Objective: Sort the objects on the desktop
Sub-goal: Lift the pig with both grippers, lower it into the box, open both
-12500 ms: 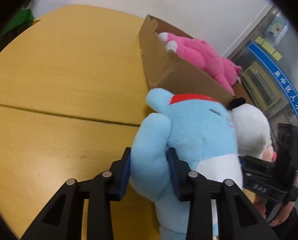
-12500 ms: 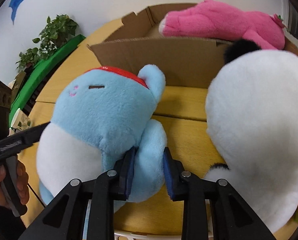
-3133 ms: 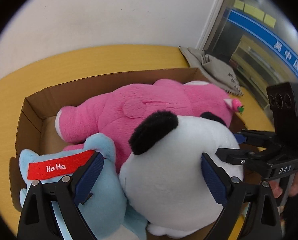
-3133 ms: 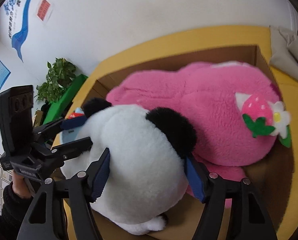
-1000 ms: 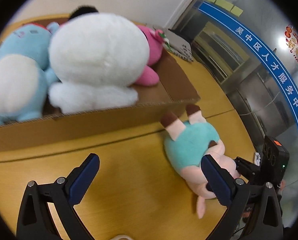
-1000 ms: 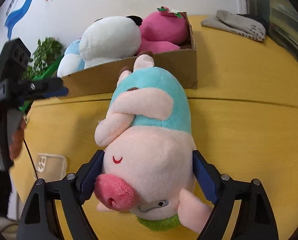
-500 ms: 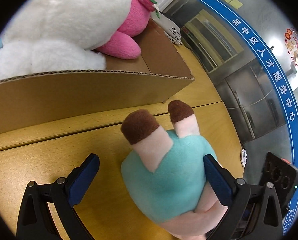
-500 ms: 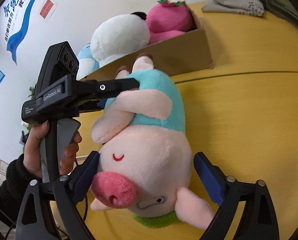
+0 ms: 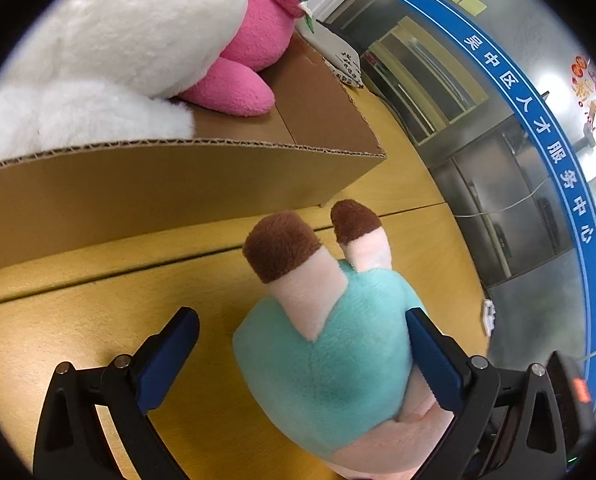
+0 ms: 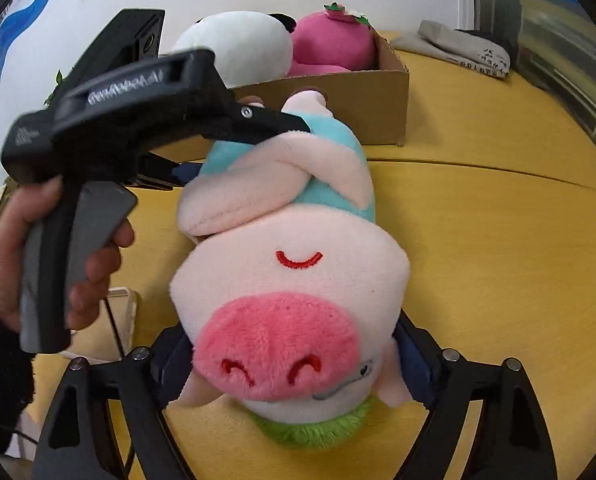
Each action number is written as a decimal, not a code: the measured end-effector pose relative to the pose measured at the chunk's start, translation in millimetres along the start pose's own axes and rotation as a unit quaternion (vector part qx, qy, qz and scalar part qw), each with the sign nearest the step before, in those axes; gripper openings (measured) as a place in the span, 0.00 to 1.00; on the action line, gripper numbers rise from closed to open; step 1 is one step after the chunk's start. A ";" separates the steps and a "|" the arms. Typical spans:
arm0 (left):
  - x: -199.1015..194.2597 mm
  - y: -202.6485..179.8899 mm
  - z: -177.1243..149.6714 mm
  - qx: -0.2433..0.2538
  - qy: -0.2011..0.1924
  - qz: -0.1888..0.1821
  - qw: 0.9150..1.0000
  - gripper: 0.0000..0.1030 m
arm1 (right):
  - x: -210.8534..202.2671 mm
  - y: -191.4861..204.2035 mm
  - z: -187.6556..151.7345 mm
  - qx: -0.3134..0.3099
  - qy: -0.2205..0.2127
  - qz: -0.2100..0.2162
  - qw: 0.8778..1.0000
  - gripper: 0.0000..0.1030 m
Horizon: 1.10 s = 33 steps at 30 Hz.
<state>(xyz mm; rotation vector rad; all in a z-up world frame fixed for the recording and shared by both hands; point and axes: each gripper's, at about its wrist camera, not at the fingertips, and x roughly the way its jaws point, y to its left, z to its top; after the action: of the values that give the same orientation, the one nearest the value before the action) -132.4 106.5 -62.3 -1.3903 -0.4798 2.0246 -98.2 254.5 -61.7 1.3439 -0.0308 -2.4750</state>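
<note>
A pink pig plush in a teal shirt [image 10: 293,264] lies on the yellow table, its feet towards the cardboard box [image 10: 362,96]. My right gripper [image 10: 289,356] is wide around its head, and both pads touch the plush. My left gripper [image 9: 298,340] is open around its teal body [image 9: 330,352]; the right pad touches it and the left pad stands apart. The left gripper's body also shows in the right wrist view [image 10: 137,104], reaching over the pig. The box [image 9: 177,176] holds a white panda plush [image 9: 109,52] and a pink plush [image 9: 245,64].
The yellow table [image 10: 498,248] has a seam running across it. A grey cloth [image 10: 462,52] lies behind the box. A pale flat object with a cable [image 10: 117,320] lies at the left. Glass cabinets with a blue sign [image 9: 530,128] stand at the right.
My left gripper has moved in over the pig's body. My right gripper has narrowed from standing wide around the pig's head until both pads touch it.
</note>
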 end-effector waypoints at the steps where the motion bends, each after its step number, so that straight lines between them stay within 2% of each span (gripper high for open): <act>1: -0.8 1.8 1.3 -0.002 0.004 -0.008 1.000 0.98 | -0.3 -0.9 -0.6 0.001 -0.002 0.001 1.000 0.83; 5: 8.5 8.8 2.0 -0.009 0.030 -0.047 0.998 0.98 | -1.5 -3.4 -2.4 0.002 -0.010 0.005 1.000 0.80; 9: 16.6 16.7 -1.5 -0.026 0.024 -0.075 0.997 0.97 | -2.8 -4.9 -3.7 0.002 -0.017 0.009 1.000 0.79; 11: 15.7 17.2 -3.5 -0.028 0.017 -0.084 0.996 0.93 | -3.4 -5.6 -4.4 0.001 -0.021 0.011 1.000 0.77; 12: 13.3 15.8 -3.7 -0.029 0.017 -0.091 0.995 0.85 | -3.7 -6.0 -4.7 0.001 -0.023 0.012 1.000 0.76; 17: -15.2 -11.2 8.0 0.015 -0.014 -0.075 0.997 0.80 | -19.6 -2.7 -1.2 -0.001 -0.063 0.014 0.998 0.70; 22: -54.7 -47.7 53.0 0.080 -0.060 -0.063 0.993 0.80 | -47.9 4.6 31.5 -0.026 -0.134 0.002 0.991 0.70; 25: -66.7 -61.3 102.0 0.128 -0.084 -0.036 0.988 0.79 | -53.0 2.0 77.9 -0.044 -0.170 -0.013 0.984 0.70; 29: -64.9 -59.5 167.6 0.156 -0.098 -0.004 0.983 0.79 | -38.2 -6.2 138.1 -0.044 -0.187 -0.015 0.981 0.70; 33: -35.9 -41.4 218.2 0.152 -0.080 0.042 0.984 0.79 | -1.7 -19.4 182.8 -0.043 -0.188 -0.026 0.981 0.70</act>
<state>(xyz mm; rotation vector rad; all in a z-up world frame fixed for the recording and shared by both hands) -313.3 124.1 70.4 -1.0849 -0.1703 2.1815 -252.5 248.9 38.1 0.8369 0.0246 -2.7057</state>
